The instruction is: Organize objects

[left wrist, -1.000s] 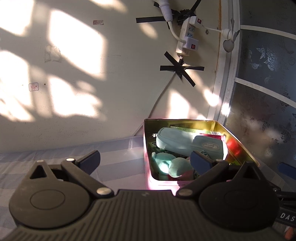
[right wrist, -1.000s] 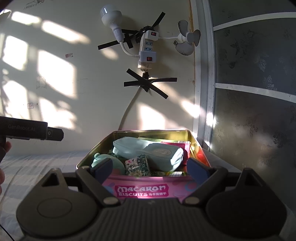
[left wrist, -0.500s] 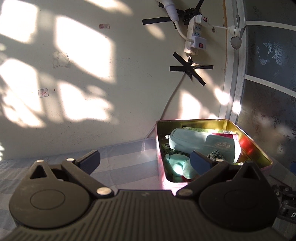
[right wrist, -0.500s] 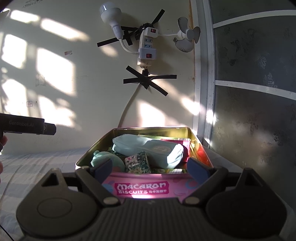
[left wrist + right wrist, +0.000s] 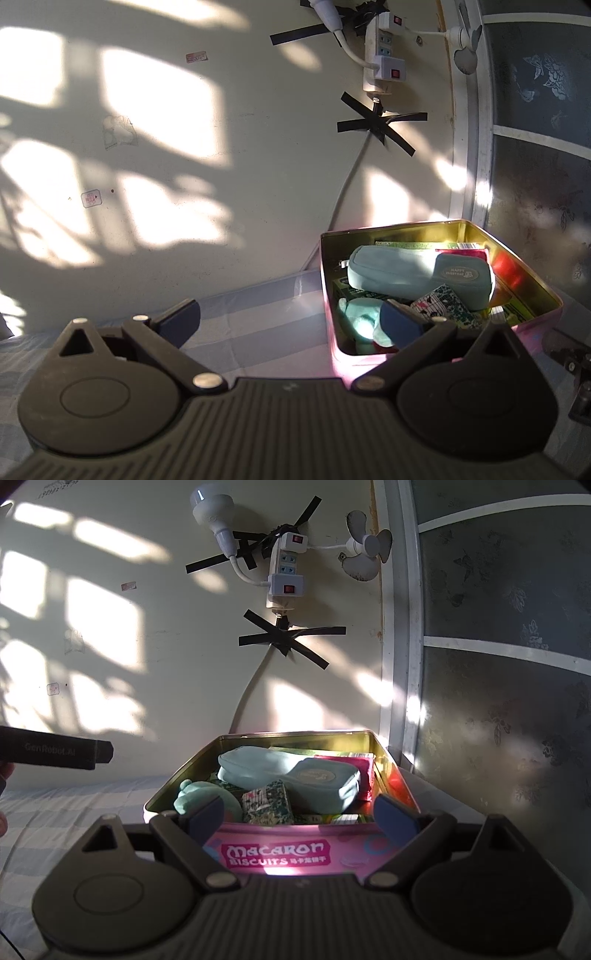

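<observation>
A pink "Macaron Biscuits" tin [image 5: 273, 853] [image 5: 524, 280] stands open on a blue-striped cloth, against the wall. Inside lie a pale blue zip pouch [image 5: 295, 771] [image 5: 413, 273], a mint plush toy [image 5: 195, 794] [image 5: 362, 321], a small floral packet [image 5: 269, 801] [image 5: 447, 306] and pink and green flat packs [image 5: 354, 771]. My right gripper [image 5: 301, 814] is open just in front of the tin's near wall, holding nothing. My left gripper [image 5: 291, 317] is open and empty to the tin's left, its right finger [image 5: 400, 321] overlapping the tin's near corner in the view.
The left gripper's dark body [image 5: 55, 753] and part of a hand show at the right wrist view's left edge. On the wall hang a taped power strip [image 5: 284, 572], a bulb socket [image 5: 212, 509] and a small fan [image 5: 365, 550]. A patterned glass door [image 5: 498, 701] stands right of the tin.
The left gripper has shifted left and back, so the tin sits further right in its view. The right gripper's view barely changed. Both stayed open.
</observation>
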